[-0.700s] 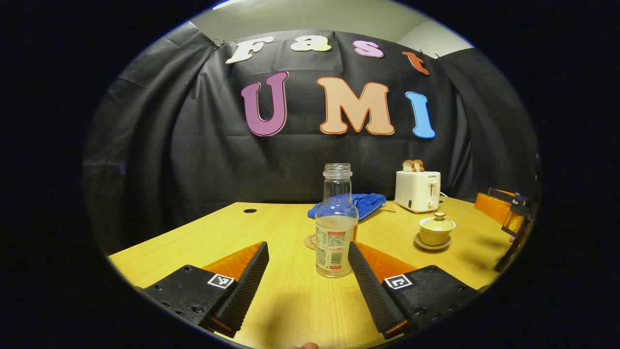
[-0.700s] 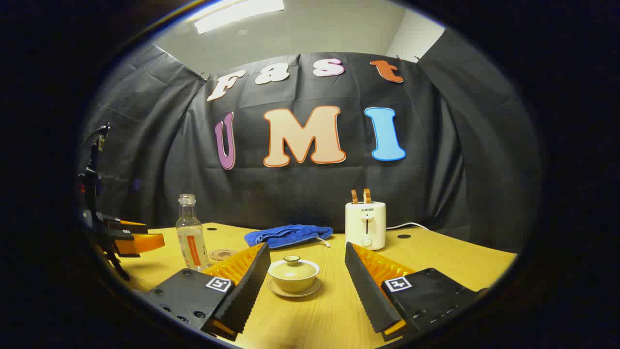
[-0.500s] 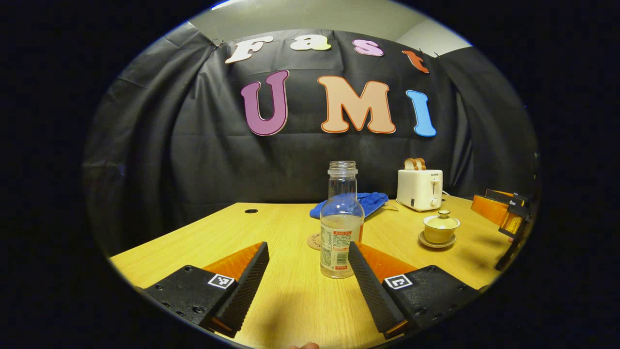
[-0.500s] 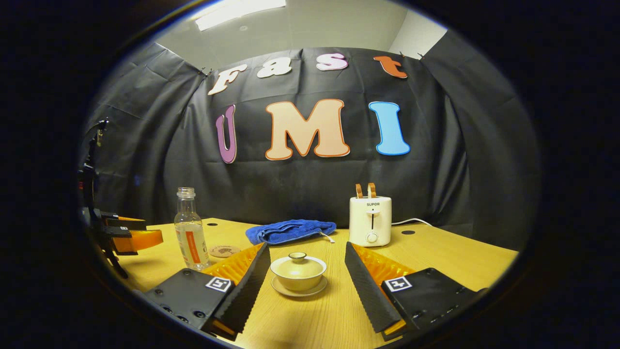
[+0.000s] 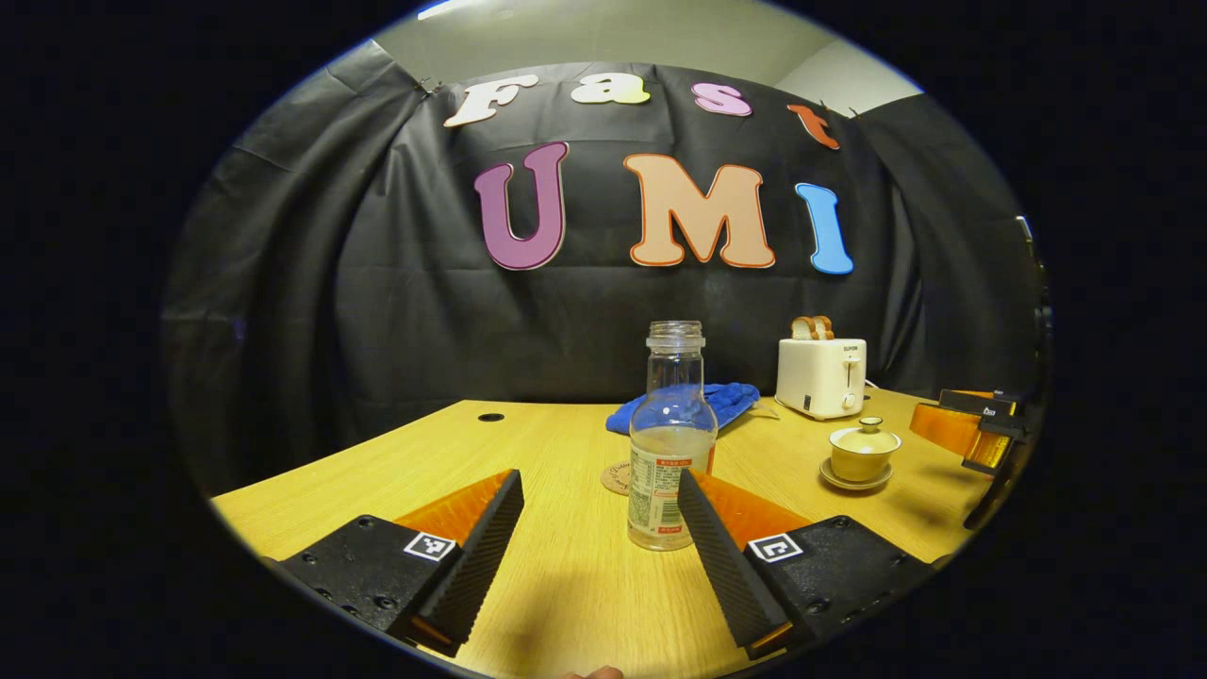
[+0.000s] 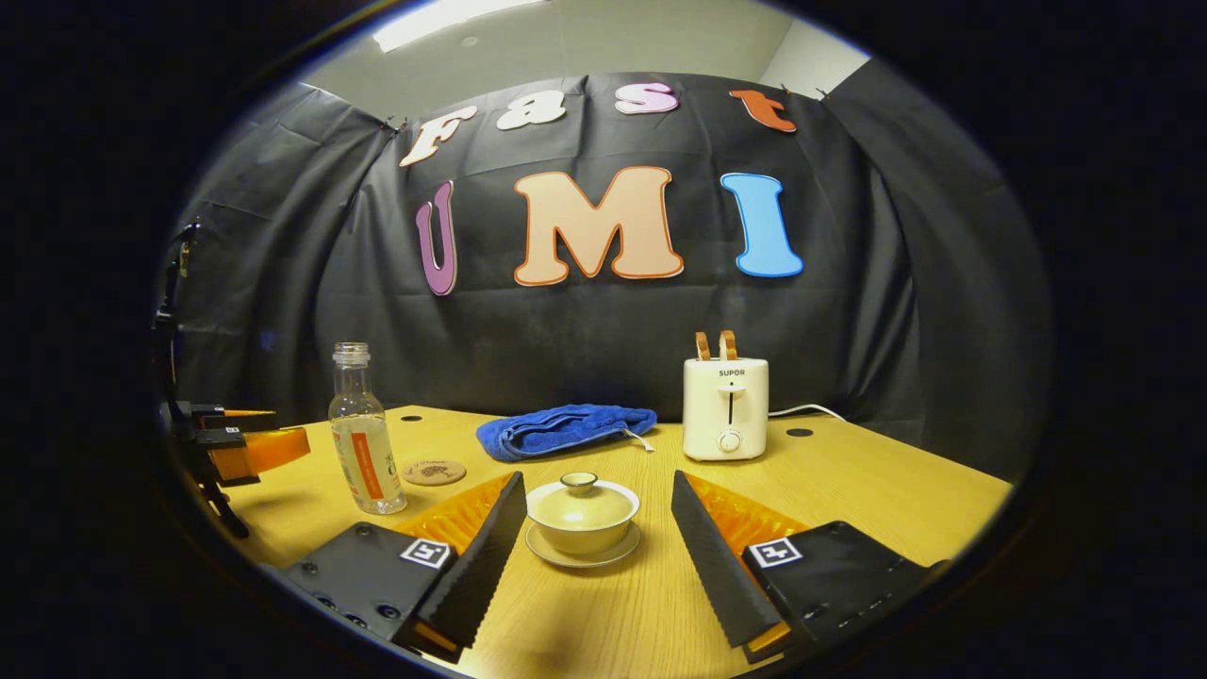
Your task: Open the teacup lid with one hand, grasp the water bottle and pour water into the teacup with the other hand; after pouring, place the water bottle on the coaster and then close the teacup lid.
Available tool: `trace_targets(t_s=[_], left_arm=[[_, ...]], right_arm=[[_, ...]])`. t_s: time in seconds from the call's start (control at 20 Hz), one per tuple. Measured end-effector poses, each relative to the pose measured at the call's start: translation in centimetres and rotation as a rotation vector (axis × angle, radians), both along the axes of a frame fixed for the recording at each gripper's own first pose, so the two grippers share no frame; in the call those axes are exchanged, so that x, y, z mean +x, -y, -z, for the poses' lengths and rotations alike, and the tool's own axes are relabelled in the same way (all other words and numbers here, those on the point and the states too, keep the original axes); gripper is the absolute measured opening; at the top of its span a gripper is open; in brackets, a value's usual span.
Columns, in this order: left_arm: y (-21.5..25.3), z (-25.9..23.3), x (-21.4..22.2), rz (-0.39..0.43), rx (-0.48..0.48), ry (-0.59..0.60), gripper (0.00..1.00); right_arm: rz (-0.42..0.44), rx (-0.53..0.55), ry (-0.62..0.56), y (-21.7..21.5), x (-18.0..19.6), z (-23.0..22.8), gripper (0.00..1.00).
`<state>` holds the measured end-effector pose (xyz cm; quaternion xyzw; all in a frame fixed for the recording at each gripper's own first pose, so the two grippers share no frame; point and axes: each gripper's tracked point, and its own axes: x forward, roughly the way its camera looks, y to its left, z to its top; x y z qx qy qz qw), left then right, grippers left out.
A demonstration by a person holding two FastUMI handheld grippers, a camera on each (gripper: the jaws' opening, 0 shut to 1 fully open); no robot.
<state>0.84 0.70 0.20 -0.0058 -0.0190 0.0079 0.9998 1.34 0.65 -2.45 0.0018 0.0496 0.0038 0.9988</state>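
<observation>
An uncapped clear water bottle [image 5: 670, 443] with a little water stands upright on the wooden table, close to the right finger of my open left gripper [image 5: 600, 528]. A round coaster [image 5: 615, 477] lies just behind the bottle. The lidded cream teacup [image 6: 582, 510] on its saucer sits between the fingertips of my open right gripper [image 6: 596, 528], untouched; its lid with a small knob [image 6: 579, 482] is on. In the right gripper view the bottle [image 6: 362, 443] and coaster [image 6: 434, 471] stand at left, near the other gripper [image 6: 240, 448]. The teacup [image 5: 861, 451] is at right in the left gripper view.
A folded blue towel [image 6: 564, 429] and a white toaster [image 6: 725, 407] with two bread slices stand at the back of the table [image 6: 877, 490], in front of the black cloth wall. A cable hole [image 5: 489, 416] lies at the table's far left.
Both grippers have edged forward. The bottle has drifted right toward the left gripper's right finger, and the teacup now sits deeper between the right gripper's fingers. Both stay open.
</observation>
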Motion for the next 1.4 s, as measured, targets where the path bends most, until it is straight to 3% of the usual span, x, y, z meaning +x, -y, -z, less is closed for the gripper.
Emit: trace_targets(t_s=[0.3, 0.35, 0.75, 1.05, 1.1, 1.15, 1.3, 1.35, 1.4], left_arm=[[0.2, 0.0, 0.3, 0.004, 0.001, 0.009, 0.96], [0.3, 0.0, 0.2, 0.007, 0.001, 0.012, 0.96], [0.3, 0.0, 0.2, 0.006, 0.000, 0.017, 0.96], [0.2, 0.1, 0.2, 0.006, 0.001, 0.016, 0.96], [0.1, 0.1, 0.2, 0.006, 0.001, 0.016, 0.96], [0.1, 0.0, 0.2, 0.006, 0.001, 0.016, 0.96], [0.1, 0.1, 0.1, 0.006, 0.002, 0.016, 0.96], [0.1, 0.0, 0.2, 0.006, 0.002, 0.016, 0.96], [0.1, 0.0, 0.1, 0.007, 0.002, 0.017, 0.96]], right_arm=[[-0.006, 0.002, -0.003, 0.0, 0.9, 0.3, 0.96], [-0.010, 0.003, -0.003, -0.1, 1.1, 0.1, 0.99], [-0.063, 0.006, -0.014, -1.2, 4.4, 0.8, 0.95], [-0.087, -0.052, -0.053, -2.2, 6.6, 1.6, 0.98], [-0.087, -0.060, -0.062, -2.2, 7.0, 2.0, 0.96], [-0.086, -0.064, -0.079, -2.2, 7.4, 2.4, 0.87], [-0.082, -0.058, -0.142, -2.2, 8.1, 3.5, 0.88], [-0.080, -0.047, -0.144, -2.2, 8.3, 3.5, 0.83], [-0.072, -0.039, -0.140, -1.9, 8.4, 3.3, 0.71]])
